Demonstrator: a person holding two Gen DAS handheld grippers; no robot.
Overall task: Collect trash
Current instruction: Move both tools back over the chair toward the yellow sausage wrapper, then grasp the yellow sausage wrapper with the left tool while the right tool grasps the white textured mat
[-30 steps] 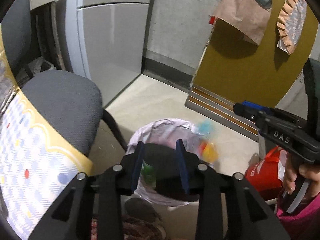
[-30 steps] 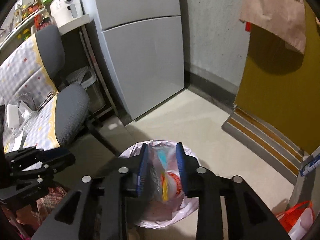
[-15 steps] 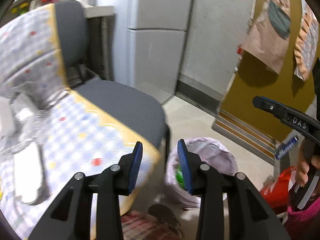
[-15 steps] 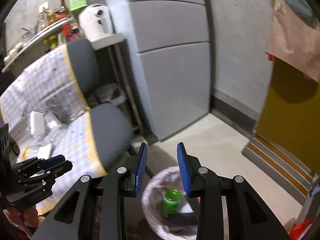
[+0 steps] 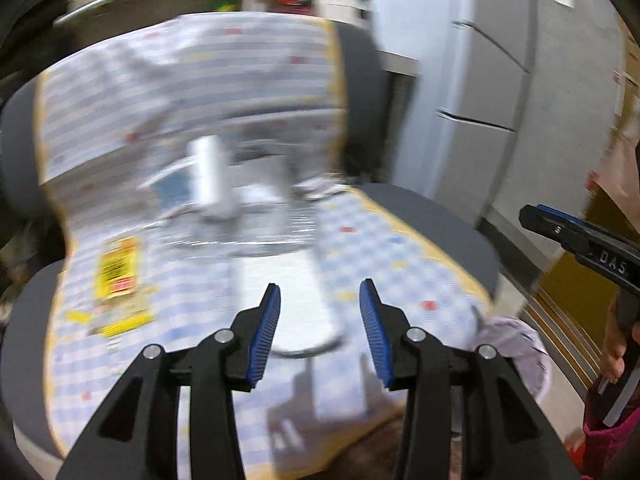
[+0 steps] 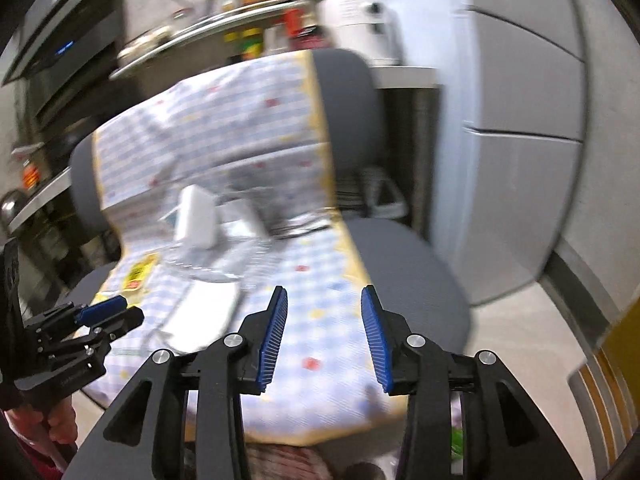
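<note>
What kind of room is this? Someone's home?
Probably a lived-in home kitchen or utility corner. A tall grey fridge stands by the wall, a cluttered shelf holds bottles and jars, and an office chair draped in a checked cloth carries scattered wrappers.

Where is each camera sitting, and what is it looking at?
Left wrist: sits on the left gripper, open, facing the chair; the right gripper shows at right.
Right wrist: sits on the right gripper, open, facing the chair; the left gripper shows at left.
Shared: chair, checked cloth, yellow wrapper, white box.
</note>
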